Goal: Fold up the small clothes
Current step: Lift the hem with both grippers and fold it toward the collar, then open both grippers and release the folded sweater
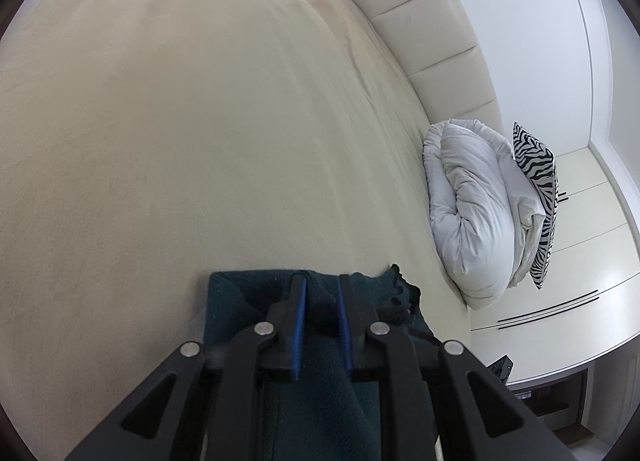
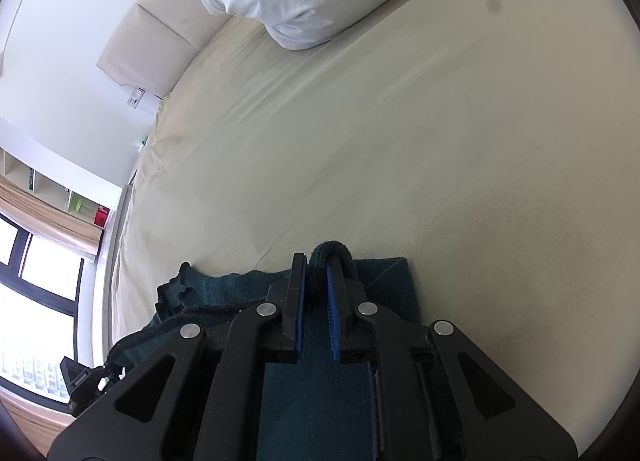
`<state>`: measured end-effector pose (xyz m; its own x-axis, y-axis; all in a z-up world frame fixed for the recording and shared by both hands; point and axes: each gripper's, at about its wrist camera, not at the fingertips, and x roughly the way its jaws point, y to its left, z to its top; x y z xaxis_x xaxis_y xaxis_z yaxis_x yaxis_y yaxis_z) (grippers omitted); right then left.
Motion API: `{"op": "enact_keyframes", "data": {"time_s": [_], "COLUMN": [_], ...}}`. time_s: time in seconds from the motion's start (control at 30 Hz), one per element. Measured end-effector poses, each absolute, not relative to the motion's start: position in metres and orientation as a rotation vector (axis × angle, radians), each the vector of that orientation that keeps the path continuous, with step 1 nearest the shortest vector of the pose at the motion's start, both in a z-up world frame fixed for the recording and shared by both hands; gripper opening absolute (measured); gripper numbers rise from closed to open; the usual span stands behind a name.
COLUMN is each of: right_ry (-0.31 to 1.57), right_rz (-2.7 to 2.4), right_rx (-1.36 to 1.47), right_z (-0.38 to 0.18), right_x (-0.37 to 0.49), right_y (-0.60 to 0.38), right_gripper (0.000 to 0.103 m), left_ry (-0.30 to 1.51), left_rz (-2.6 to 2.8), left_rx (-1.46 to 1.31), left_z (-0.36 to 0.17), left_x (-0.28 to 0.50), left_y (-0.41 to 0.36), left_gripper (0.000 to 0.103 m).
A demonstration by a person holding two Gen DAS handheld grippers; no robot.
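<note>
A dark green garment (image 1: 320, 361) lies on the cream sheet of the bed (image 1: 180, 121), at the bed's near edge under both tools. In the left wrist view the left gripper (image 1: 322, 291) sits low over the cloth with its blue-padded fingers (image 1: 301, 321) a narrow gap apart, and a dark ridge of fabric rises between them; whether the pads actually press on that ridge cannot be told. The garment's far hem runs straight across just beyond the fingertips, and its scalloped, ragged corner (image 1: 400, 285) pokes out to the right. In the right wrist view the right gripper (image 2: 318, 265) has its fingers (image 2: 333, 325) close together as well, with a rolled lip of the garment (image 2: 332, 251) bunched around the tip of the right-hand finger and a dark fold sitting between the pads; it looks pinched there, though the contact is partly hidden. A folded triangular flap of cloth (image 2: 388, 273) lies just right of that gripper. A rumpled white duvet (image 1: 468, 205) is heaped at the head of the bed against the padded headboard (image 1: 432, 33), with a zebra-striped cushion (image 1: 538, 189) leaning behind it, well apart from the garment.
</note>
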<state>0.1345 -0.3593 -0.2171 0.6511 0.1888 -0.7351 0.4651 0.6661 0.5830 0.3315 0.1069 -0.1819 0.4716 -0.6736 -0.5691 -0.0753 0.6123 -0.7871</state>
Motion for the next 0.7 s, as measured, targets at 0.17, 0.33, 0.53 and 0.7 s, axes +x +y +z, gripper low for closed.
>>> {"op": "enact_keyframes", "data": {"time_s": [0.17,0.33,0.53,0.7], "right_ry": [0.817,0.806,0.831,0.88], "right_rz": [-0.21,-0.213,-0.199,-0.148], "right_rx": [0.932,0.903,0.784,0.611], "right_z": [-0.223,-0.216,-0.202,-0.2], "right_x": [0.126,0.11,0.075,0.049], "right_y": [-0.374,-0.377,-0.358,-0.317], "right_gripper": [0.032,0.032,0.032,0.032], "left_ry": [1.002,0.987,0.985,0.972], "left_rz": [-0.457,-0.46,-0.446,-0.429], "left_rx": [-0.802,-0.756,-0.67,-0.585], "left_z": [-0.167,-0.155,-0.153,-0.154], "left_x": [0.319,0.291,0.252,0.211], "left_y": [0.107,0.111,0.113,0.109], "left_gripper": [0.059,0.064,0.064,0.064]}}
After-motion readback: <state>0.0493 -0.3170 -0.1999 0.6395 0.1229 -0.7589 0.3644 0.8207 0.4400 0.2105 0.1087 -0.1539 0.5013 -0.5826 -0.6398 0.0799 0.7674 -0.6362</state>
